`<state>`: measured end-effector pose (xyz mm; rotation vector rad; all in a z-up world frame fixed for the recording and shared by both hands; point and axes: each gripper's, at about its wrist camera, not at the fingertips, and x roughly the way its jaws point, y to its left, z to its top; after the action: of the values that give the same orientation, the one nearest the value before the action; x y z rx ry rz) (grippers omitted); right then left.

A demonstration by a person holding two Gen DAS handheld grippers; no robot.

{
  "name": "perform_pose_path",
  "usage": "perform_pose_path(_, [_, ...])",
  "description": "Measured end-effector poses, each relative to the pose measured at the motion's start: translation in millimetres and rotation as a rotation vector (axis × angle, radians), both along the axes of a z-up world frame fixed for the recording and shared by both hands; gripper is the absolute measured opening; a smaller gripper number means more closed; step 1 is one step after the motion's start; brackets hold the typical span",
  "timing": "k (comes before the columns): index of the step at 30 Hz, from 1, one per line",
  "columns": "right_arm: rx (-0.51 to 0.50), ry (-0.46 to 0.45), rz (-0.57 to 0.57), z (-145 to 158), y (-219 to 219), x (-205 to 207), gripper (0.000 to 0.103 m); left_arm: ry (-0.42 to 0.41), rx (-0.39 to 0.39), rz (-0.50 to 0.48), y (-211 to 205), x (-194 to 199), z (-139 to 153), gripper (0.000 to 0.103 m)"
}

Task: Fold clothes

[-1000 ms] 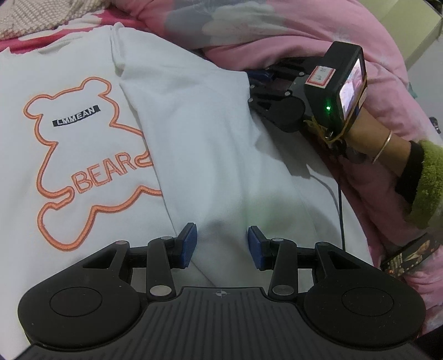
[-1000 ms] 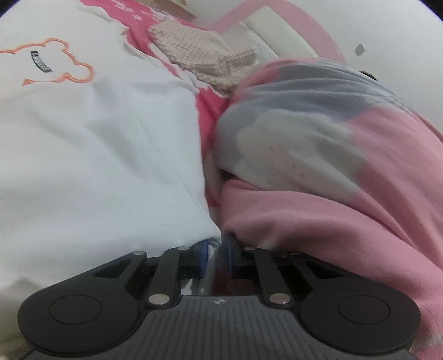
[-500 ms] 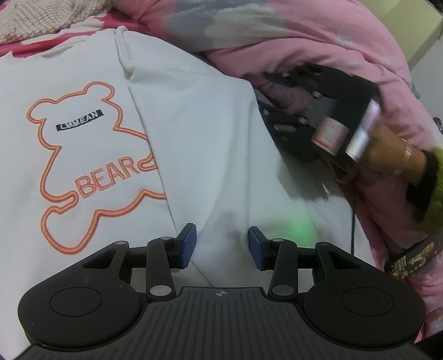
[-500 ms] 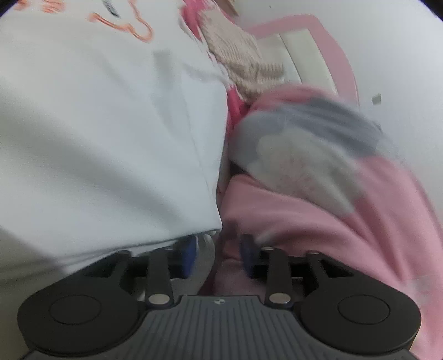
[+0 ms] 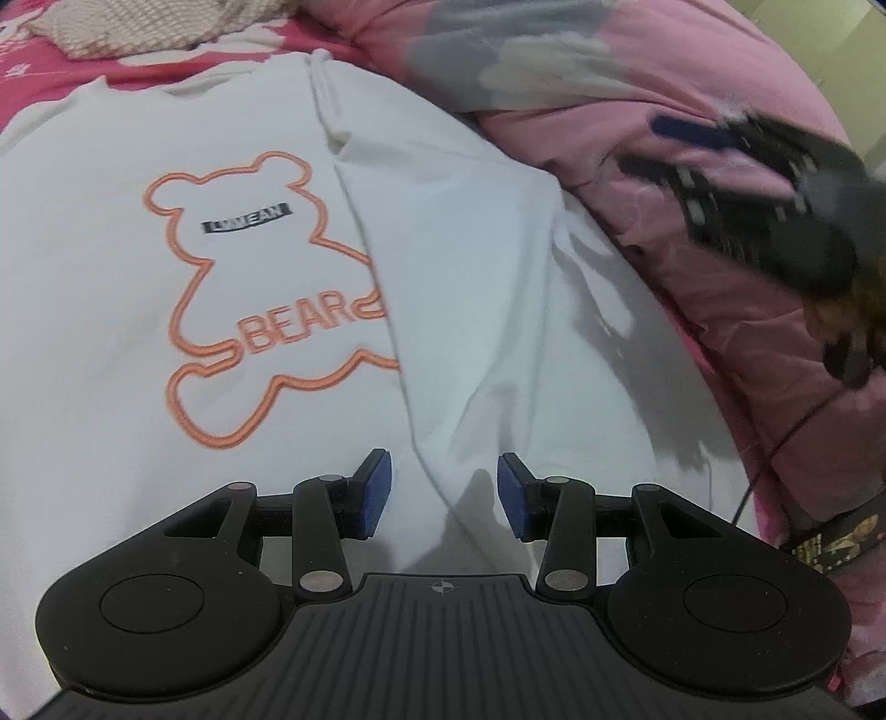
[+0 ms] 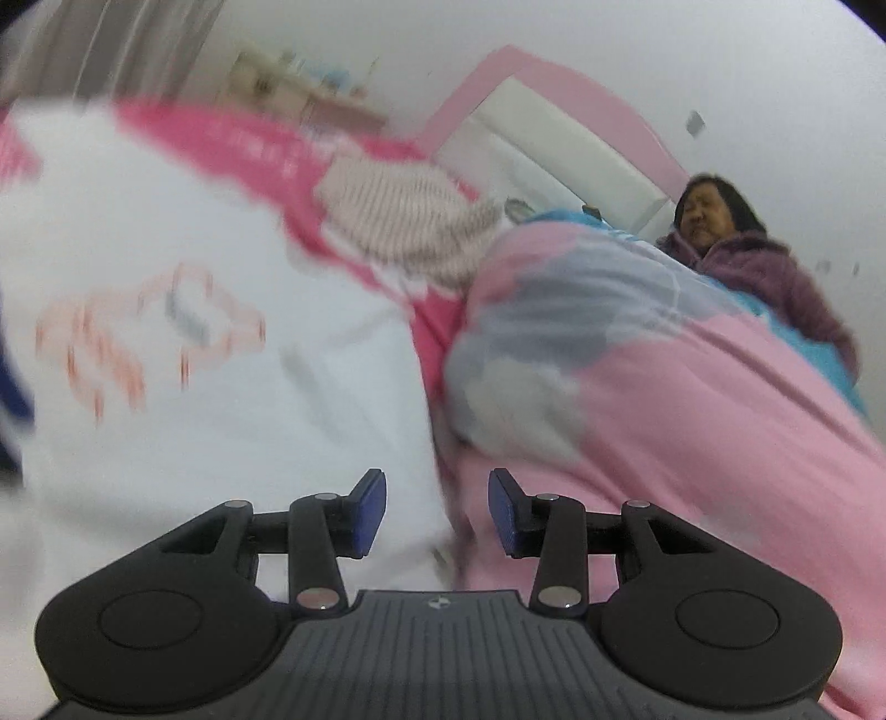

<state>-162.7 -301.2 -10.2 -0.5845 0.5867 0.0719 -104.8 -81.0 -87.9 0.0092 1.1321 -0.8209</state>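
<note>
Right gripper (image 6: 436, 512) higher, off the white shirt (image 5: 498, 310).

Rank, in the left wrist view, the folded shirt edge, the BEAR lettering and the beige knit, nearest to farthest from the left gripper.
From the left gripper:
1. Folded shirt edge, just ahead of the fingertips.
2. BEAR lettering, farther, left.
3. Beige knit, top left, beyond the shirt.

White sweatshirt (image 5: 470, 310), orange bear outline (image 5: 266, 310) left of centre, orange "BEAR" lettering, small black label. Quilt (image 5: 637, 94) upper right: pink with grey and white patches. Sheet (image 5: 33, 77) upper left: hot pink. Knit (image 5: 138, 22) at top: beige. Gripper pads (image 5: 374, 493): blue.
</note>
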Motion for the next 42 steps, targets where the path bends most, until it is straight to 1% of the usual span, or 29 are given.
perform_pose_path(2, [0.093, 0.003, 0.018, 4, 1, 21, 0.042, -0.007, 0.001, 0.01, 1, 0, 2, 0.042])
perform_pose_path(4, [0.161, 0.035, 0.013, 3, 4, 44, 0.04, -0.016, -0.003, 0.021, 2, 1, 4, 0.042])
perform_pose_path(9, [0.285, 0.067, -0.01, 0, 13, 72, 0.039, -0.024, 0.006, 0.059, 22, 7, 8, 0.042])
perform_pose_path(10, [0.305, 0.074, -0.011, 0, 14, 74, 0.039, -0.025, 0.016, 0.074, 30, 9, 9, 0.042])
perform_pose_path(12, [0.33, 0.089, 0.004, -1, 13, 64, 0.039, -0.035, 0.043, 0.112, 49, 14, 11, 0.042])
perform_pose_path(14, [0.336, 0.106, 0.01, -3, 10, 52, 0.039, -0.051, 0.069, 0.194, 77, 25, 16, 0.042])
perform_pose_path(17, [0.349, 0.137, -0.024, -6, -2, 32, 0.039, -0.059, 0.096, 0.393, 128, 47, 23, 0.042])
perform_pose_path(18, [0.359, 0.148, -0.048, -6, -7, 27, 0.04, -0.046, 0.098, 0.47, 146, 54, 23, 0.042])
perform_pose_path(20, [0.389, 0.169, -0.097, -4, -20, 14, 0.04, 0.006, 0.086, 0.589, 179, 64, 23, 0.042])
perform_pose_path(21, [0.411, 0.178, -0.126, -3, -27, 6, 0.04, 0.028, 0.081, 0.631, 192, 66, 23, 0.042])
perform_pose_path(22, [0.433, 0.186, -0.156, -2, -35, -2, 0.041, 0.041, 0.081, 0.649, 199, 65, 23, 0.042])
perform_pose_path(25, [0.495, 0.226, -0.25, -3, -56, -27, 0.041, 0.069, 0.09, 0.665, 211, 60, 20, 0.043])
perform_pose_path(28, [0.507, 0.269, -0.31, -7, -68, -49, 0.041, 0.097, 0.096, 0.674, 212, 57, 16, 0.043])
perform_pose_path(30, [0.487, 0.28, -0.317, -5, -67, -62, 0.041, 0.092, 0.098, 0.678, 208, 56, 17, 0.043])
perform_pose_path(33, [0.462, 0.262, -0.3, 8, -62, -81, 0.041, 0.063, 0.1, 0.671, 201, 54, 22, 0.043])
perform_pose_path(35, [0.479, 0.257, -0.288, 19, -61, -91, 0.041, 0.048, 0.094, 0.658, 196, 51, 26, 0.043])
perform_pose_path(37, [0.532, 0.275, -0.28, 25, -60, -99, 0.041, 0.036, 0.077, 0.611, 182, 47, 29, 0.044])
perform_pose_path(38, [0.581, 0.302, -0.273, 24, -60, -103, 0.041, 0.029, 0.068, 0.585, 174, 45, 30, 0.044])
perform_pose_path(40, [0.698, 0.393, -0.254, 16, -56, -108, 0.041, 0.03, 0.05, 0.523, 156, 39, 32, 0.045])
perform_pose_path(42, [0.808, 0.482, -0.261, 0, -51, -112, 0.041, 0.058, 0.022, 0.439, 133, 31, 29, 0.045])
